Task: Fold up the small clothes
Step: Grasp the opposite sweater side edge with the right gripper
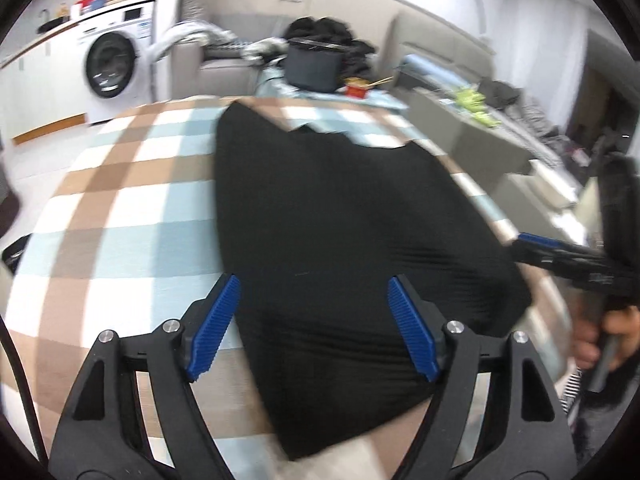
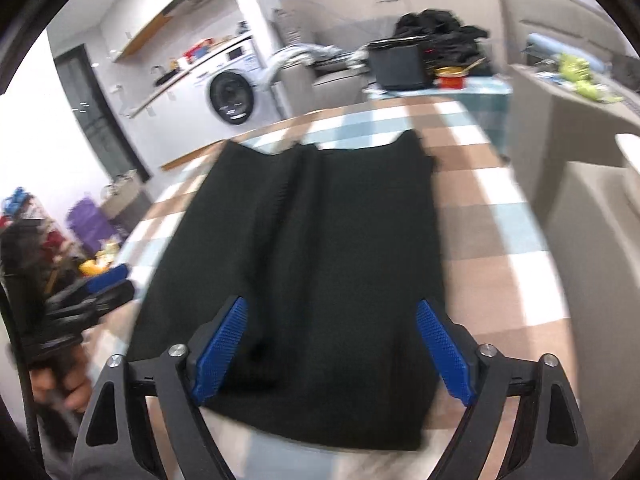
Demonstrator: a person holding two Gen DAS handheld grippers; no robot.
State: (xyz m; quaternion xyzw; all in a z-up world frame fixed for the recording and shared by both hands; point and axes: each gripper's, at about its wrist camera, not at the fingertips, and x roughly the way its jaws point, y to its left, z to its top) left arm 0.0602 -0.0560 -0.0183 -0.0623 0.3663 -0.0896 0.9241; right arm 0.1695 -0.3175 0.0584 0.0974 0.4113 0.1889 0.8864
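Both tools, left tool [image 1: 314, 328] and right tool [image 2: 332, 352], hover wide and empty over the black garment [image 2: 304, 264] on the checked table [image 1: 120, 208]; best pinch its near corners evenly.

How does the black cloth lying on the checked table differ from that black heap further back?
The black cloth is spread flat on the checked tablecloth, while the black heap is bunched up in a mound. The black cloth lies close below both open tools; the black heap sits far back behind a dark bin. The black cloth shows a clear outline with notched far corners; the black heap has no clear shape. Both are black fabric.
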